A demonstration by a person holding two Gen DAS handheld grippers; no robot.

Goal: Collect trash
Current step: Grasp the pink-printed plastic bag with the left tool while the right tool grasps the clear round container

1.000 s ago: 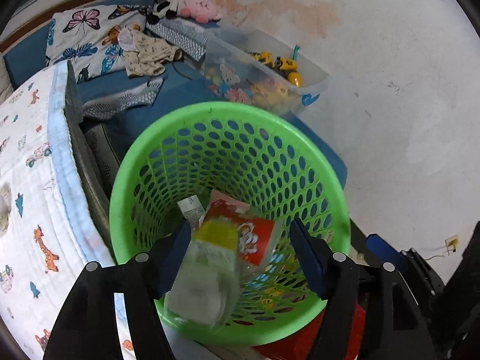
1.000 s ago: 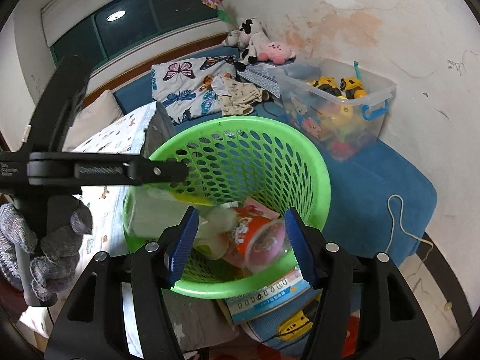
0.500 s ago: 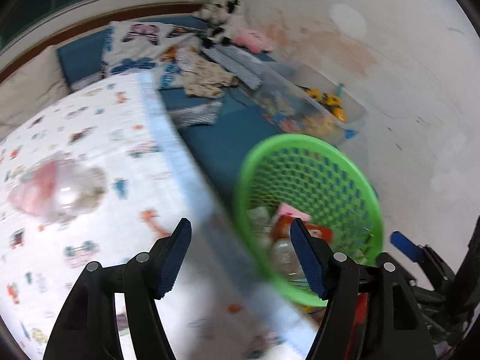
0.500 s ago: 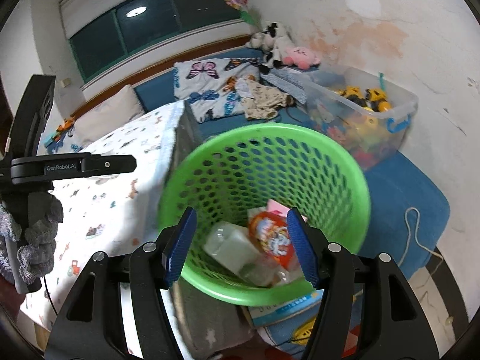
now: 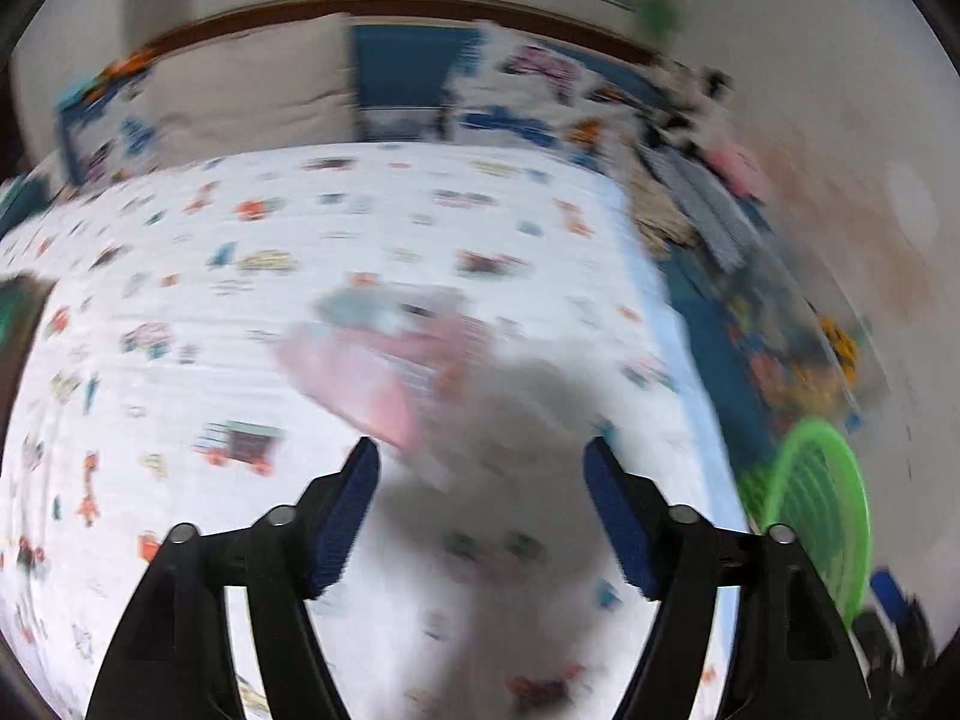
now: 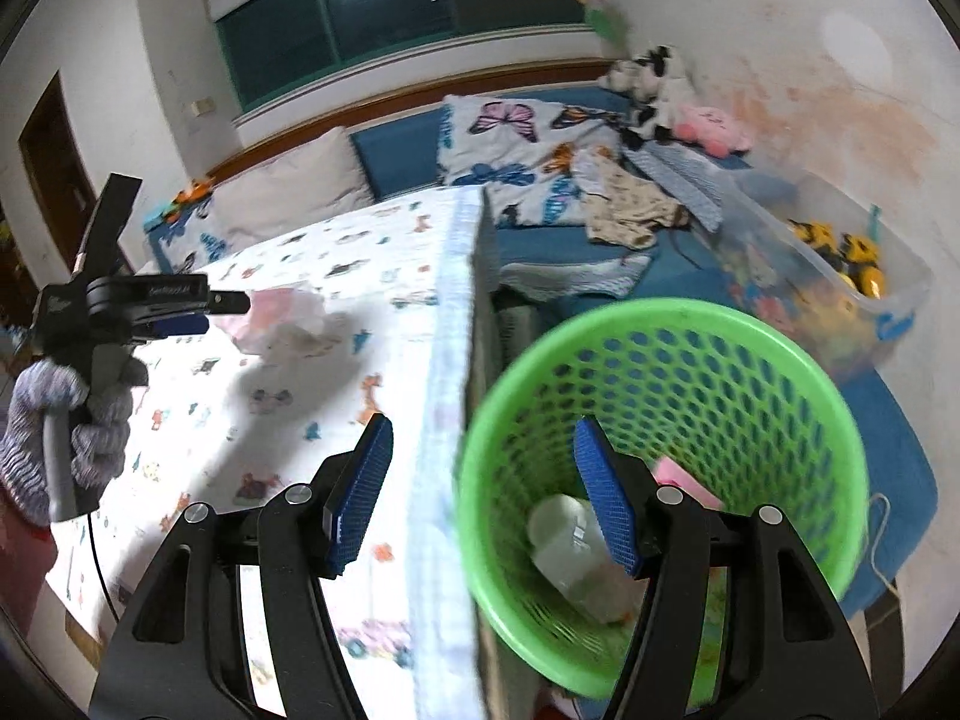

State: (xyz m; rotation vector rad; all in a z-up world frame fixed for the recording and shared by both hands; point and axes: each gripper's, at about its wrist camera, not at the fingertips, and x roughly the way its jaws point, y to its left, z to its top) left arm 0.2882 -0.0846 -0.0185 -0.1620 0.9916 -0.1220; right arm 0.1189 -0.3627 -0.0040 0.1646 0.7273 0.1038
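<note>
Bed (image 6: 336,276) with printed sheet fills both views. My left gripper (image 5: 480,516), fingers opening and empty, approaches the pink crumpled wrapper (image 5: 384,372) mid-frame; right gripper (image 6: 480,492) idles half-open over the green basket (image 6: 660,324). Next: straddle it, close.

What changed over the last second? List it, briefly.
The left gripper let a clear bottle fall into the green basket, then swung away over the patterned bed toward a pink wrapper, jaws opening, empty. The right gripper drifted toward the bed, still open. The basket stayed put.
</note>
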